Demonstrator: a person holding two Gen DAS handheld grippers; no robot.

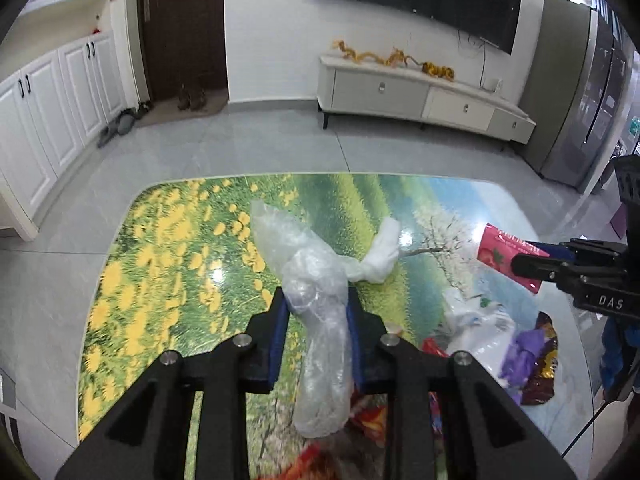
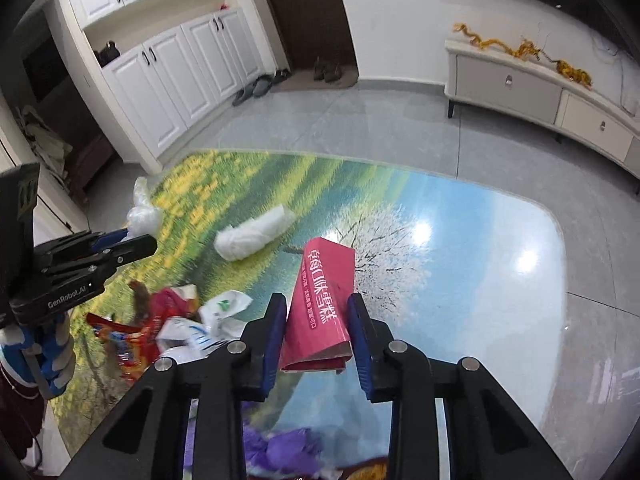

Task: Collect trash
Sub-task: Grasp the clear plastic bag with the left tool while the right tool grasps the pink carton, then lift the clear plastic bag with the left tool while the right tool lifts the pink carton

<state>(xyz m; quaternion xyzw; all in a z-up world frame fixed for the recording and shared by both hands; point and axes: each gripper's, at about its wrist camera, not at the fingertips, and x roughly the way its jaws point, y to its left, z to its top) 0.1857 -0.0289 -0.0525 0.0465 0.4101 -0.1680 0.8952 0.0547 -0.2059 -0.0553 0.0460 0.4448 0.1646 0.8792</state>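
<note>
Gathering of litter above the desk (image 1: 168,240)
A clear plastic bag (image 1: 320,320) was pinched by the left hand-held gripper (image 1: 316,304); a red carton (image 2: 320,312) was clamped by the right hand-held gripper (image 2: 318,308), at its 3 o'clock.

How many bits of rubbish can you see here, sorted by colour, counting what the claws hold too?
Clear plastic bag, in the left claw: 1
Red or pink carton, in the right claw: 1
White, a knotted bag and a printed bag: 2
Purple wrapper: 1
Red-orange snack wrapper: 1
Total: 6, though the heap may hide more.
</note>
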